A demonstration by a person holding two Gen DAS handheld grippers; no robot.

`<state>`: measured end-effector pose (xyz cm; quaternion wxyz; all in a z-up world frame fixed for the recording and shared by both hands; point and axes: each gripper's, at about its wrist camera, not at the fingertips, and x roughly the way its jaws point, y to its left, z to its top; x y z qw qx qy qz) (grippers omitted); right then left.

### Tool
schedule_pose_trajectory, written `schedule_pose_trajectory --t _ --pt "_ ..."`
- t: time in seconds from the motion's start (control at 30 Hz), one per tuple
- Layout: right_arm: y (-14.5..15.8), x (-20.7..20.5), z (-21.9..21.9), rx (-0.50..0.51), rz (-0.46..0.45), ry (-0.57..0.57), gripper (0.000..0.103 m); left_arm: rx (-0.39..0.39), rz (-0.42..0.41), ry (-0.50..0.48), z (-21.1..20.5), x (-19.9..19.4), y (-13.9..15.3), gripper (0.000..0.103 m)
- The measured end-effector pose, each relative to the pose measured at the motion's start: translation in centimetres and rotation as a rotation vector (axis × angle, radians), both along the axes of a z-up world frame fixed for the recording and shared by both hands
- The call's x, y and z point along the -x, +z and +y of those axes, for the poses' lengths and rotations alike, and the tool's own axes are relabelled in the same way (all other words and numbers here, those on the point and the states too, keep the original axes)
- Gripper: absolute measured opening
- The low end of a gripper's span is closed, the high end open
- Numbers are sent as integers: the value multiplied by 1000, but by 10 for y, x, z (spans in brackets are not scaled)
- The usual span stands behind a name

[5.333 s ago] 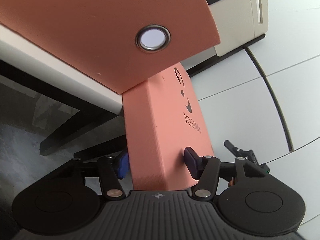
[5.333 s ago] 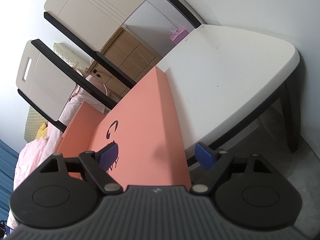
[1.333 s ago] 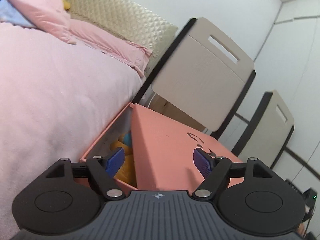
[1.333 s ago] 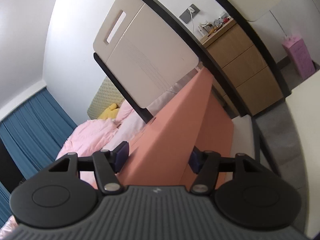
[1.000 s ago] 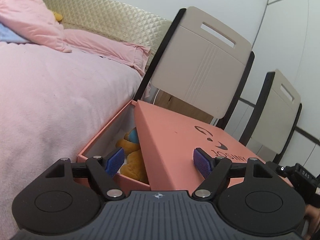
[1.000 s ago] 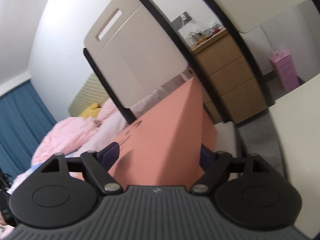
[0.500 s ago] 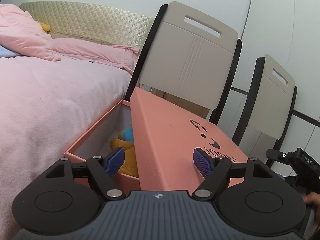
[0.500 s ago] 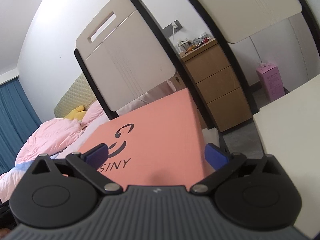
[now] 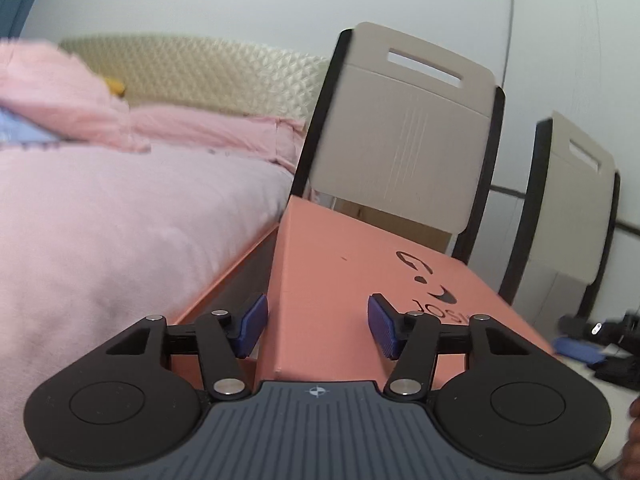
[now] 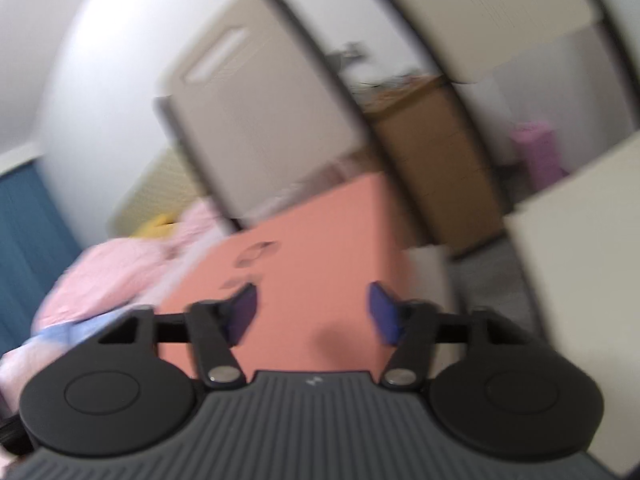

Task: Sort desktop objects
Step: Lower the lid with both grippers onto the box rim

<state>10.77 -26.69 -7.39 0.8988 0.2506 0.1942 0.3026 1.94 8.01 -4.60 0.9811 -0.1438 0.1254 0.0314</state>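
The left claw (image 9: pixel 317 327) sits low over the near end of the salmon-pink lid (image 9: pixel 360 280), its blue pads (image 9: pixel 251 324) spread wide: one pad hangs off the lid's left edge, the other floats above the lid's top face near the black printed logo (image 9: pixel 428 280), and neither is touching it. Just left of that claw, beneath the lid's raised edge, the matching pink box (image 9: pixel 224 284) shows a strip of its rim and a dark gap; what lies inside is too shadowed to tell. Further left the pink bed (image 9: pixel 120 232) runs alongside the box, with a quilted headboard (image 9: pixel 200 68) behind it. Ahead of the claw and beyond the lid stand two beige chairs (image 9: pixel 404 140) with black frames. The right claw (image 10: pixel 312 314) is also spread, its pads apart above the lid (image 10: pixel 312 248), with nothing between them; this view is badly smeared, so I cannot tell whether either pad brushes the cardboard. To the right of that claw lies the pale worktop (image 10: pixel 580 240), and ahead on the right a wooden drawer unit (image 10: pixel 432 160) and a small pink carton (image 10: pixel 540 152) are dimly seen.
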Motion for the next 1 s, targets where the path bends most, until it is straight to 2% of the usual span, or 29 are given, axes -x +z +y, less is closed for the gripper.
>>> schedule_pose_trajectory --t 0.1,0.17,0.27,0.37,0.4,0.5,0.6,0.7,0.73,0.9,0.97,1.0 --pt "8 13 39 104 -73 103 43 1 -5 35 4 -1 1 62" --pt "13 22 54 126 -130 111 43 -8 -9 46 5 0 1 63" --pt "27 30 54 149 -228 13 46 -19 -12 49 4 1 2 63" --pt "34 26 34 188 -285 -119 61 -24 -11 44 3 1 3 63" --pt "33 22 24 191 -270 -152 68 -24 -10 41 3 1 3 63" --pt "19 3 -4 170 -133 -203 69 -36 -9 37 1 2 3 63" --pt "3 -6 -22 171 -47 -213 71 -39 -7 31 0 2 4 63" --pt "-9 -9 -32 137 8 -192 87 -40 -5 30 0 2 4 63" --pt "-11 -10 -33 120 23 -180 88 -41 -5 29 0 3 4 63" --pt "-24 -13 -31 13 98 -105 89 -44 -5 27 -1 3 3 63" --pt "-26 -15 -26 -21 130 -71 85 -44 -5 27 -2 4 3 63" --pt "-27 -15 -23 -26 142 -53 75 -45 -5 28 -1 4 3 63"
